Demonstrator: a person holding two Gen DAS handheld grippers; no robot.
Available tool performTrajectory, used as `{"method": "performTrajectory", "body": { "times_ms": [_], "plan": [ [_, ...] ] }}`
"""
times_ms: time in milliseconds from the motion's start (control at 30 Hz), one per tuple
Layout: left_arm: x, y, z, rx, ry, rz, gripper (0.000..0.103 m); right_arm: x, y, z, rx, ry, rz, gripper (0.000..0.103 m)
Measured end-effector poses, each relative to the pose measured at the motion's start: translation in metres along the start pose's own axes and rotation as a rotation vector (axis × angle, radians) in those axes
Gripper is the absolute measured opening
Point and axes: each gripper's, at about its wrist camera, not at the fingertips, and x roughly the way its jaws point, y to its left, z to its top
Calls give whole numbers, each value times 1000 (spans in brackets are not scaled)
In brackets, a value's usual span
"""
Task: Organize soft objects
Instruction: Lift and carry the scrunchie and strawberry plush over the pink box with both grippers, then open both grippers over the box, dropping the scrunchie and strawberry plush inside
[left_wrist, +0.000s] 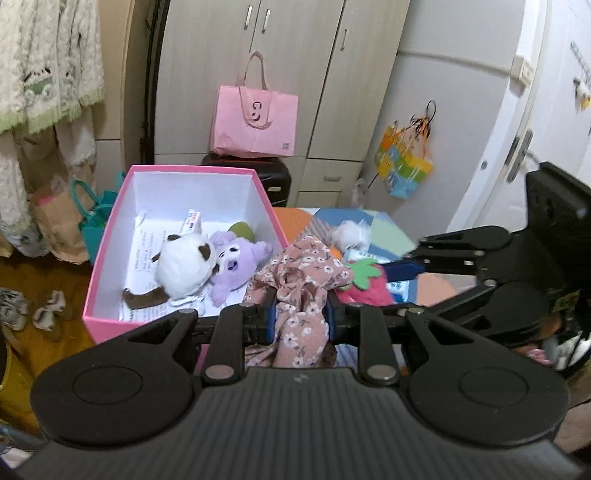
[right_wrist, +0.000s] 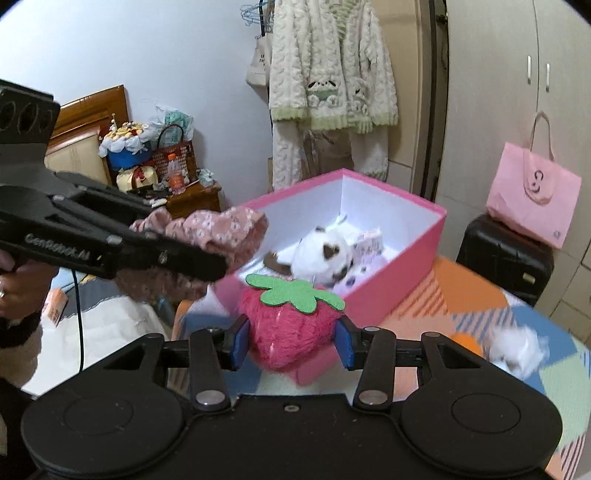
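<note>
My left gripper (left_wrist: 299, 317) is shut on a pink floral cloth (left_wrist: 301, 284), bunched between its blue pads and held up beside the pink box (left_wrist: 110, 236). The box holds a white-and-brown plush (left_wrist: 183, 266) and a purple plush (left_wrist: 236, 262). My right gripper (right_wrist: 293, 341) is shut on a fuzzy pink strawberry plush (right_wrist: 291, 325) with a green leaf top, lifted just in front of the pink box (right_wrist: 406, 273). In the right wrist view, the left gripper's body crosses from the left with the floral cloth (right_wrist: 221, 229) hanging at its tip.
A small white fluffy toy (right_wrist: 517, 349) lies on the patchwork bedspread (right_wrist: 461, 295) to the right. A black suitcase (right_wrist: 506, 254) with a pink bag (right_wrist: 532, 192) stands behind the bed. Robes hang by the wardrobe; a cluttered nightstand (right_wrist: 192, 199) sits at left.
</note>
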Motion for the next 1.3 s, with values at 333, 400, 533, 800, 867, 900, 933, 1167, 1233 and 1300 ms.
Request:
{"method": "performTrajectory", "body": {
  "times_ms": [333,400,533,800,867,900,933,1167,1233,1300],
  "plan": [
    [52,55,44,-85,-26,80,23,63,-33,46,-9,-82,-24,52],
    [68,66,52,-89,-19,114,23,81,-38,55,-27,-72,-47,52],
    [101,84,64,-84,32,154,23,113,-48,66,-36,-10,-67,52],
    [145,113,86,-101,117,199,23,159,-77,74,0,84,-56,54],
    [153,117,90,-103,127,217,23,166,-80,75,-5,97,-65,57],
    [157,117,91,-100,130,229,24,170,-81,75,-11,101,-76,57],
    [161,117,91,-98,136,238,26,172,-81,75,-21,106,-91,57],
    [150,115,92,-112,94,188,49,165,-65,70,-135,94,-145,75],
    [143,111,93,-97,69,201,55,158,-62,68,-154,82,-173,79],
    [132,105,92,-81,40,234,62,150,-59,66,-157,77,-181,79]
  ]
}}
